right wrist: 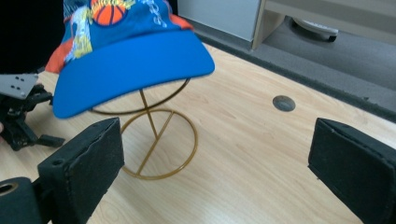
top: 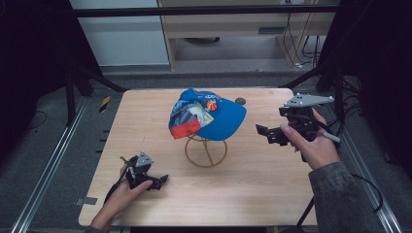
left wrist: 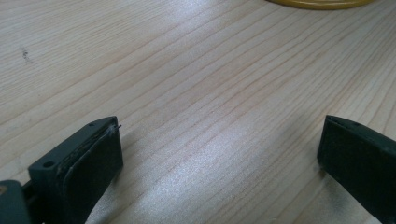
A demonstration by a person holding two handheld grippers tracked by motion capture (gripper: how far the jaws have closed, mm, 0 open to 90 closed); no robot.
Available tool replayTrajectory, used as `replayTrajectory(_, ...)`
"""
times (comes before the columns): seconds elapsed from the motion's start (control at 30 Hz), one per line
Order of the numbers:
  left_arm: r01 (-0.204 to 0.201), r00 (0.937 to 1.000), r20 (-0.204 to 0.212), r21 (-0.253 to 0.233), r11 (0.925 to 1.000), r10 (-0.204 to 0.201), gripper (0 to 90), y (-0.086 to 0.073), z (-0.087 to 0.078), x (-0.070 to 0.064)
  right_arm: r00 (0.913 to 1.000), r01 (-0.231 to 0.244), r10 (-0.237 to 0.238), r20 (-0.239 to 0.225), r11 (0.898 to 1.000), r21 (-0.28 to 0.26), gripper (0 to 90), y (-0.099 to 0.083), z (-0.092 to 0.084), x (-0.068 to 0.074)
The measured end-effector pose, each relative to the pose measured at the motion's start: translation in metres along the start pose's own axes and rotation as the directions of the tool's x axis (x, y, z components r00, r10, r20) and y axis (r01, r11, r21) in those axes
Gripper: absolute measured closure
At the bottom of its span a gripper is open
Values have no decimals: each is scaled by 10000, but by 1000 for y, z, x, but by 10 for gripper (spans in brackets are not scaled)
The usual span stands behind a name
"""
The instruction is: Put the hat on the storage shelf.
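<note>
A blue cap point(top: 208, 118) is sitting on a gold wire stand point(top: 206, 151) near the middle of the wooden bench point(top: 252, 187). The stand's round base ring is lying flat on the bench, and the cap is perching on the upper hoop with its plain blue brim pointing toward the right gripper point(top: 266, 133). The crown is showing an orange basketball patch point(right wrist: 108, 11) and colourful printed panels; there is white lettering beside the ball, but it is too blurred to read.

The right gripper is hovering just to the right of the cap, apart from the brim, its fingers point(right wrist: 88, 163) standing wide apart and grasping nothing. In its own view the brim is lying between and beyond the fingers.

The left gripper point(top: 158, 182) is resting low at the bench's near left, well apart from the stand, its fingers point(left wrist: 93, 163) released and spread over bare wood, with the edge of the stand's ring showing at the top of the left gripper view.

A small dark round plug point(right wrist: 284, 103) is sitting in the bench behind the cap.
</note>
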State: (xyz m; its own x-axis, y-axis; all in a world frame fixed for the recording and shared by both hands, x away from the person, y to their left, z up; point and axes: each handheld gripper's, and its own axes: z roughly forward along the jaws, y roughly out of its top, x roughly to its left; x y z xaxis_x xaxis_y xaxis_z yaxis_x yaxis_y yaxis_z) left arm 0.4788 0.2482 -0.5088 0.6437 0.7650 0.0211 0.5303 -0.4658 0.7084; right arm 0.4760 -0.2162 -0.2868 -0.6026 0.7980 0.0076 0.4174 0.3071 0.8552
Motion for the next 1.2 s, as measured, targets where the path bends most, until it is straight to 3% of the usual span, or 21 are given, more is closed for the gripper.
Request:
replayTrajectory(0.4, 12, 10000, 0, -9, 10000, -12, 0, 0, 0, 0, 9996, -265, 262, 142, 9994, 207, 41, -32, 7, 0)
replayTrajectory(0.67, 17, 10000, 0, -18, 10000, -17, 0, 0, 0, 0, 9982, -599, 594, 110, 9971, 480, 84, -63, 18, -4)
replayTrajectory(0.93, -20, 10000, 13, 1, 10000, 20, 0, 0, 0, 0, 9954, -899, 877, 388, 9941, 600, 92, -91, 30, -8)
replayTrajectory(1.2, -25, 10000, 10, 1, 10000, 25, 0, 0, 0, 0, 9957, -751, 708, 590, 9944, 738, 88, -114, 43, -2)
